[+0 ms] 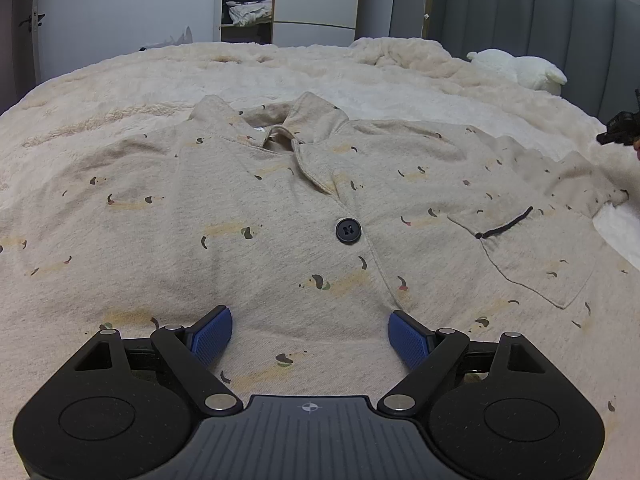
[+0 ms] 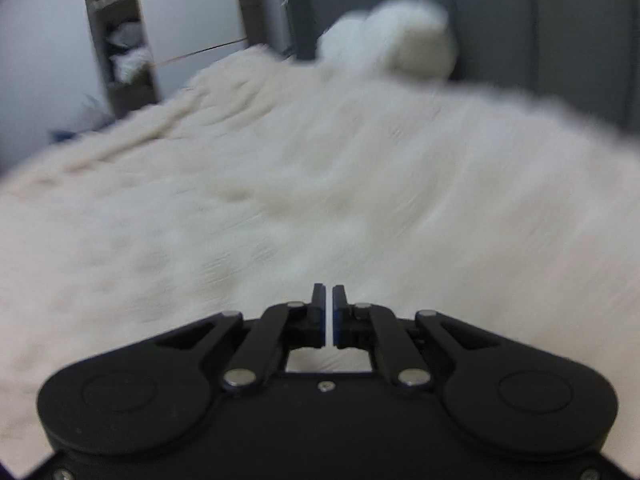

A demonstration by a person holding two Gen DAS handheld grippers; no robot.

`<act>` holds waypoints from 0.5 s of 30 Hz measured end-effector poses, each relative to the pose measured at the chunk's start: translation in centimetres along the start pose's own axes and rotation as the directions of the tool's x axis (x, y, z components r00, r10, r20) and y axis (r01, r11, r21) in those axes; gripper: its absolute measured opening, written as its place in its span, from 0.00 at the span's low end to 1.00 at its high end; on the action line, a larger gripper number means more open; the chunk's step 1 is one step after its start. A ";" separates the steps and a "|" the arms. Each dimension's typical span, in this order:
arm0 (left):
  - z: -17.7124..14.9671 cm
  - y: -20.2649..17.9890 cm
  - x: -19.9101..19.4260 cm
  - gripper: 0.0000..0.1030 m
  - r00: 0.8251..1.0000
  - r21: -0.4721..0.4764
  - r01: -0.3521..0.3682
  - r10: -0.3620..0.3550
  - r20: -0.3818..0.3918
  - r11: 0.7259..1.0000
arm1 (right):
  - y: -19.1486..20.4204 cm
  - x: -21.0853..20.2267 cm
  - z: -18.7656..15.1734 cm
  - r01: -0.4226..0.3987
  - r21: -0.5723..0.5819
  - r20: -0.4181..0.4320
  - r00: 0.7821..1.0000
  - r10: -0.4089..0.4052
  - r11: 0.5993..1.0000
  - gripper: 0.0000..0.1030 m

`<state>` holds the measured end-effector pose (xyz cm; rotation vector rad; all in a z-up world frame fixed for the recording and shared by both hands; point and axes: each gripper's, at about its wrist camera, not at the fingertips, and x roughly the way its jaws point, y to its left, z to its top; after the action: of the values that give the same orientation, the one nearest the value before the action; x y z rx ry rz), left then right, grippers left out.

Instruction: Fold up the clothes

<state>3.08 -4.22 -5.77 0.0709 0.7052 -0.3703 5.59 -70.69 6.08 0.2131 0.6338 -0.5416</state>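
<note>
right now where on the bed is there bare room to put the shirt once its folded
Bare blanket lies beyond the shirt collar, up to the rumpled bedding and the white plush toy by the headboard. The near side is crowded: the shirt covers it.

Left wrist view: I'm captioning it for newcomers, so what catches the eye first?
A beige shirt printed with little dogs lies spread face-up across the fluffy blanket, one dark button at its centre. The open left gripper hangs over its lower part.
</note>
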 end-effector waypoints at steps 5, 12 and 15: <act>0.0 0.0 0.0 0.80 1.000 0.001 0.000 0.000 0.000 1.000 | -2.6 1.9 -0.5 -0.114 0.201 -0.163 0.976 0.148 0.973 0.27; 0.0 -0.1 0.2 0.81 1.000 0.006 -0.003 0.003 0.002 1.000 | -3.8 4.8 -4.1 -0.195 0.385 -0.235 0.925 0.300 0.902 0.23; 0.0 0.0 0.1 0.81 1.000 0.005 -0.001 0.001 0.002 1.000 | 0.4 3.3 -4.9 -0.326 0.151 -0.252 0.900 0.355 0.933 0.01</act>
<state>3.16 -4.29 -5.87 0.0755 0.7018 -0.3707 5.51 -69.97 0.19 0.4971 0.8188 -0.2050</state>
